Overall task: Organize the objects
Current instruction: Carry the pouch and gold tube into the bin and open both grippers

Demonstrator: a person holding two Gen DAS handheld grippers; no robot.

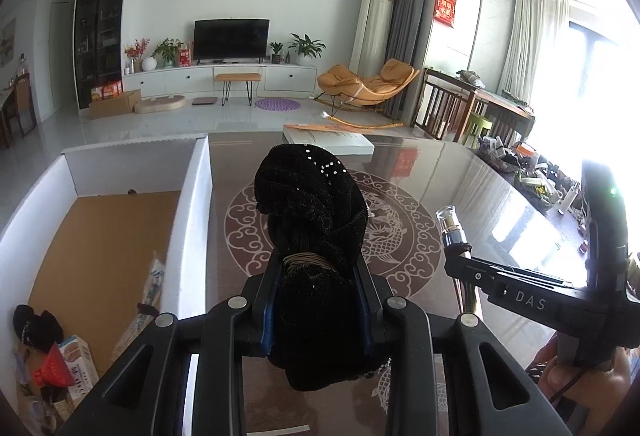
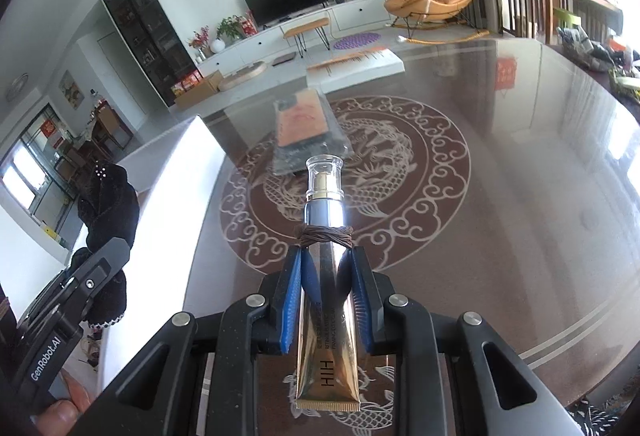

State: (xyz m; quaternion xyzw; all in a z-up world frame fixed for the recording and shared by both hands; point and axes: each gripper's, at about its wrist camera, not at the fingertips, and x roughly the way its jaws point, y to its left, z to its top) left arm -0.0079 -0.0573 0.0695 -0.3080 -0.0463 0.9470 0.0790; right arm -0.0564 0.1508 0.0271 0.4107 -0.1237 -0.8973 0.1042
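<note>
Black velvet headwear (image 1: 316, 220), dotted with small rhinestones and bound by a tan wound band, is sitting clenched between the blue-padded fingers of the left gripper (image 1: 318, 268); the jaws are standing only as far apart as the bunched fabric lets them, and the cloth is bulging out above and below the pads. It is hanging above the glossy brown table (image 1: 432, 172), over the pale carp-and-cloud medallion (image 1: 404, 236), just right of the white wall of the open cardboard box (image 1: 192, 212). That wall is standing between the headwear and the box's brown floor. In the box's near corner, a small carton (image 1: 78, 364), a red packet (image 1: 52, 372), another dark fabric piece (image 1: 36, 324) and a clear wrapped item (image 1: 150, 296) are lying in a loose pile.

The right gripper (image 2: 326, 268) is pinching a gold cosmetic tube (image 2: 326, 336) at mid-body, jaws narrowed onto it. The tube is pointing forward with its clear cap (image 2: 324, 172) leading and its crimped end toward the camera, and a brown twisted hair tie (image 2: 324, 234) is wrapping the neck just beyond the fingertips. Ahead of the cap, a plastic-wrapped orange and black pack (image 2: 306, 134) is lying flat on the medallion. Farther on, a white flat box (image 2: 356, 70) is resting at the table's far edge. Along the right edge of the table, mixed clutter (image 1: 532, 172) is sitting.
</note>
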